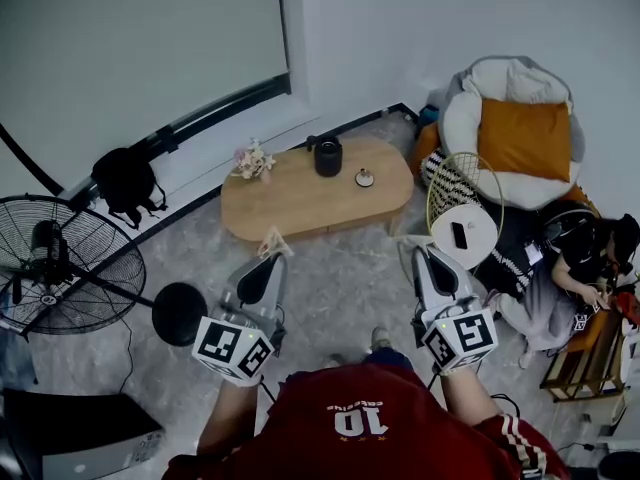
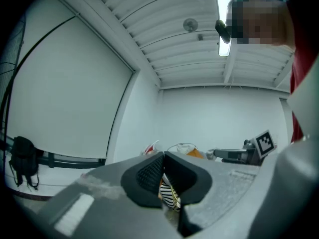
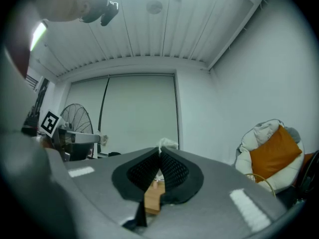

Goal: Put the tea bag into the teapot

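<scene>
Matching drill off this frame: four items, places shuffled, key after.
Items:
1. teapot
2. orange cushion
3. fan
4. tea bag

Places:
A. at the tips of the left gripper
B. on the wooden table
C. on the white beanbag
D. on the floor, at the head view's far left

Pairs: 1-B, 2-C, 3-D, 4-A
</scene>
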`<state>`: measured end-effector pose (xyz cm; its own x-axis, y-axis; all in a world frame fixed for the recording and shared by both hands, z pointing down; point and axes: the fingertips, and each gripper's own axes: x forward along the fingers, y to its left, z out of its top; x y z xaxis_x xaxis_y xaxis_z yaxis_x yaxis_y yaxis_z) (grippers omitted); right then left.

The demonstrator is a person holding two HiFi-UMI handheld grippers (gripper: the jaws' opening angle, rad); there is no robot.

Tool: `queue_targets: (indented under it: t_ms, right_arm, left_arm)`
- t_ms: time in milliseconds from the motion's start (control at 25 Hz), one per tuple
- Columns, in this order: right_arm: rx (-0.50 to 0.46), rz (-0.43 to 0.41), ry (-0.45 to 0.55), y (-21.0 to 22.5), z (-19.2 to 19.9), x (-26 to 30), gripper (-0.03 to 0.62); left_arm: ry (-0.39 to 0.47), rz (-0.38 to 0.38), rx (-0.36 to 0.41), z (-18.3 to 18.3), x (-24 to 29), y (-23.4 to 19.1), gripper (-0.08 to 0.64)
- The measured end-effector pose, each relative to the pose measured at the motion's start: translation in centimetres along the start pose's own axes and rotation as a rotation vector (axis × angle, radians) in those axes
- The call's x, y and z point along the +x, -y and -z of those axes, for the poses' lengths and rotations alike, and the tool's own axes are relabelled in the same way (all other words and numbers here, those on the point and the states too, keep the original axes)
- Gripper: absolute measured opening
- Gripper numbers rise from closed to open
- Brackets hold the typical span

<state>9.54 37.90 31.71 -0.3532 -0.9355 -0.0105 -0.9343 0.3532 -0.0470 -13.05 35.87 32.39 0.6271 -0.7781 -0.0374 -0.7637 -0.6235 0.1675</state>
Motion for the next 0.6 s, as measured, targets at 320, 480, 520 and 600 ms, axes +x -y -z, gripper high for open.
queue_targets:
  t_ms: [320,480,520,600]
  right_arm:
    - [0.007,-0.008,0.019,-0.7,-0.6,-0.1,0.003]
    - [0.012,-0.012,0.007,-0.8,-0.4,-0.5,0.003]
    - [0.014,-0.011,0.005,-0.6,-0.5,-0.6,0.003]
    - [0.015,-0.008,0.001,-0.3,-0.6,-0.7,0.003]
  left_arm:
    - [0.013,0.000,-0.005,0.1,-0.7,-0.3,0.003]
    - [0.016,-0.003,-0.016,0.3,-1.1,-0.2,0.003]
    - [0.015,-0.002,-0.020,0.3,-0.9,-0.1,0.003]
    - [0.011,0.003,-0.029,0.4,-0.5,0.0,0.003]
